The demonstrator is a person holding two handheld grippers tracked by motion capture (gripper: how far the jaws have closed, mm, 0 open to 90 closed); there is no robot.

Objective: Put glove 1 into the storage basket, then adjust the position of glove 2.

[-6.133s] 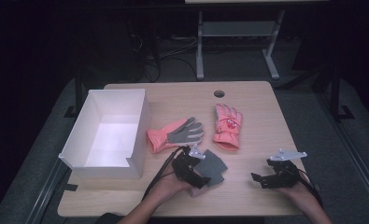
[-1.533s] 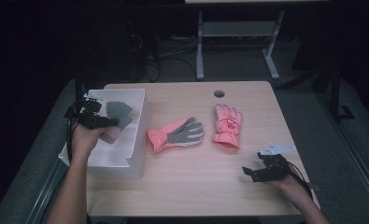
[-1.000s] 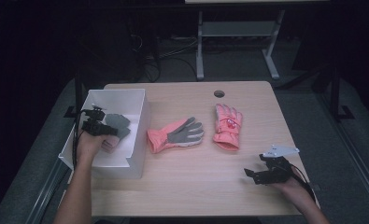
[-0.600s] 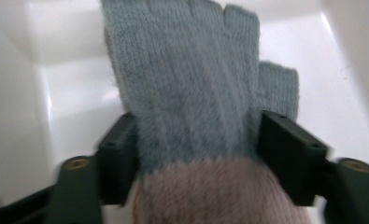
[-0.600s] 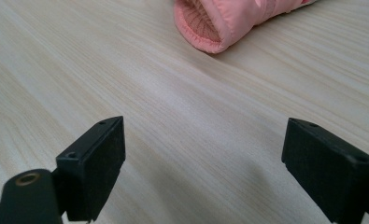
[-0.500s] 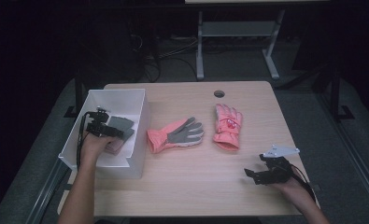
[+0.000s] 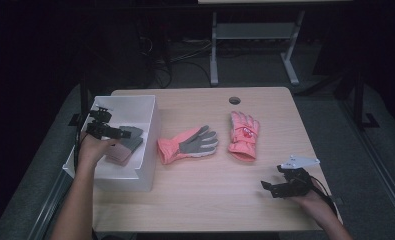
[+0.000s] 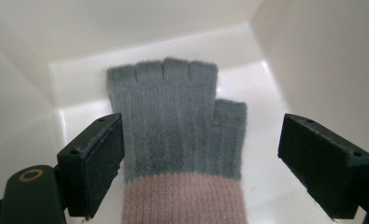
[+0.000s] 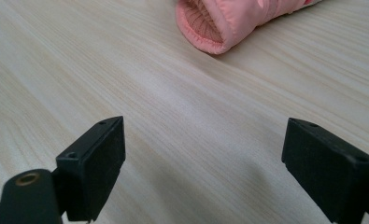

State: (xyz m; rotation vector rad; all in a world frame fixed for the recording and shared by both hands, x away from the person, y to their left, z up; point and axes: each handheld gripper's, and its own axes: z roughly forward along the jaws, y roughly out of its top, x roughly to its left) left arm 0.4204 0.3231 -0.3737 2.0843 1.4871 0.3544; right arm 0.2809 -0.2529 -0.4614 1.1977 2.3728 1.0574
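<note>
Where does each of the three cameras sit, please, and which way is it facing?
High view: above the person's side, looking forward and down on the table; forearms and both tongs show.
Left gripper view: on the left tongs, looking into the white box at the grey glove.
Right gripper view: on the right tongs, looking across the table at the pink glove.
Shared: the high view also shows both gloves.

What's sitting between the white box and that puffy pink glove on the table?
A pink glove with a grey palm lies between the white box and the puffy pink glove, seen in the high view.
</note>
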